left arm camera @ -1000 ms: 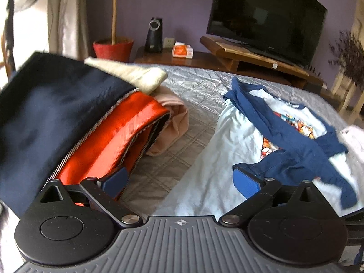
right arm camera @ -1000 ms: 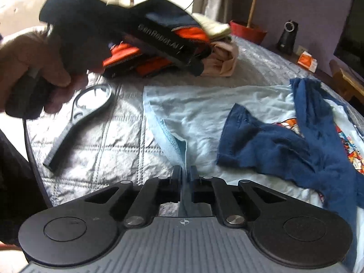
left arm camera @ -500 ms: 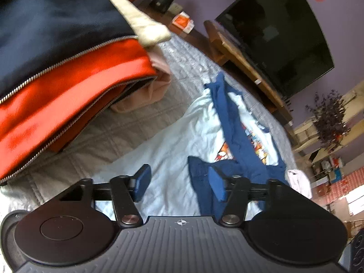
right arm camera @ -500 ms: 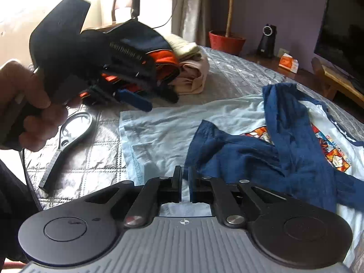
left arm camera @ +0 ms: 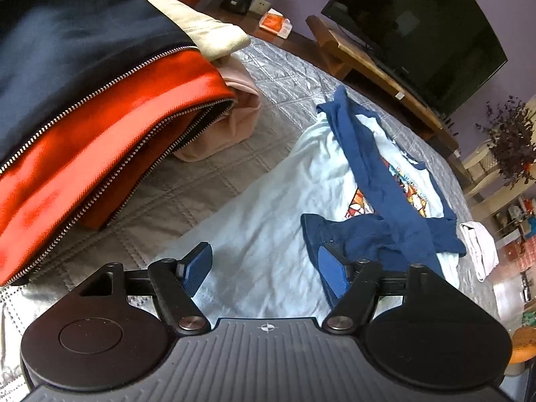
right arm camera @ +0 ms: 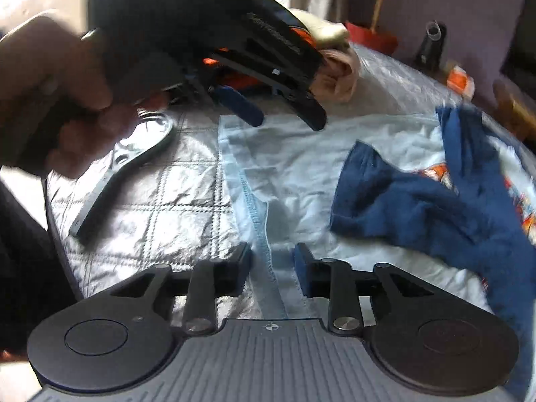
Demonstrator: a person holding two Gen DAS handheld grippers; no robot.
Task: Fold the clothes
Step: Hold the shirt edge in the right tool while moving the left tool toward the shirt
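Nearest the table's front edge, the right gripper [right arm camera: 272, 269] has its jaws parting around the hem of the pale-blue shirt [right arm camera: 301, 164] spread flat, while the left gripper [left arm camera: 264, 268] hovers above it with jaws widening, empty, its lettering too blurred to read, and folded clothes [left arm camera: 110, 107] are piled beyond.

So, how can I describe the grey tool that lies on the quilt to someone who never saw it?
On the grey quilted cover, look left of the light blue shirt. The flat grey tool lies there: a long handle with a round open head, the only hard object among clothes.
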